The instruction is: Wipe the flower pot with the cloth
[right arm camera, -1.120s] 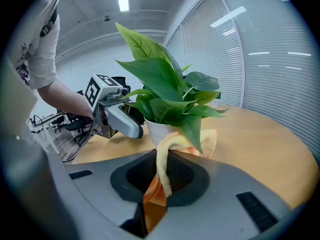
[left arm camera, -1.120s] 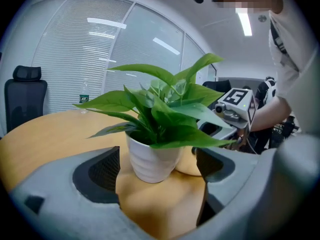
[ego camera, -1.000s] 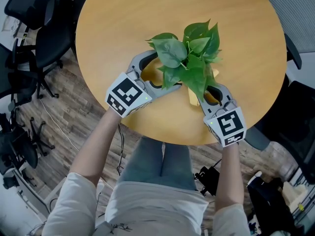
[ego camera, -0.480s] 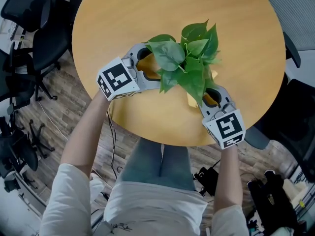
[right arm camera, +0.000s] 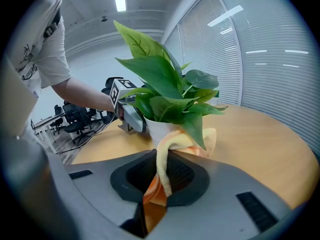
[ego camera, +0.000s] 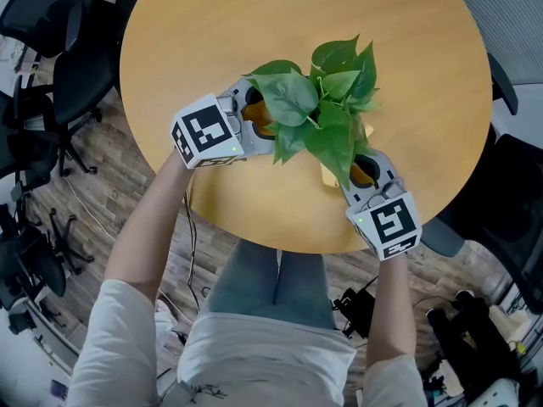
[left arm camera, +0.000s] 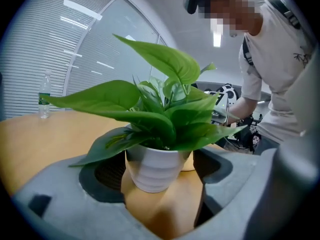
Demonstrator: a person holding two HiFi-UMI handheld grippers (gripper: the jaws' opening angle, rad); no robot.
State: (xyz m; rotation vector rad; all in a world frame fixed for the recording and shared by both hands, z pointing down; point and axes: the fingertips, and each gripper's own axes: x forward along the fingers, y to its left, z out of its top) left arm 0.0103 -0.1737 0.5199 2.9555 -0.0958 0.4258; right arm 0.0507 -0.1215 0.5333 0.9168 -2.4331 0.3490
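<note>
Your left gripper's (ego camera: 257, 119) jaws stand wide around the flower pot (left arm camera: 152, 171) near the bench's (ego camera: 254, 24) middle. They have just been closing, pads not yet touching. Your right gripper's (right arm camera: 159, 184) jaws pinch the cloth (right arm camera: 162, 169) against the pot. Next: steady the pot, then rub.

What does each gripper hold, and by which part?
Right gripper pinches the cloth by a bunched end. Left gripper holds nothing: its jaws, just closing, stand open around the white pot.
</note>
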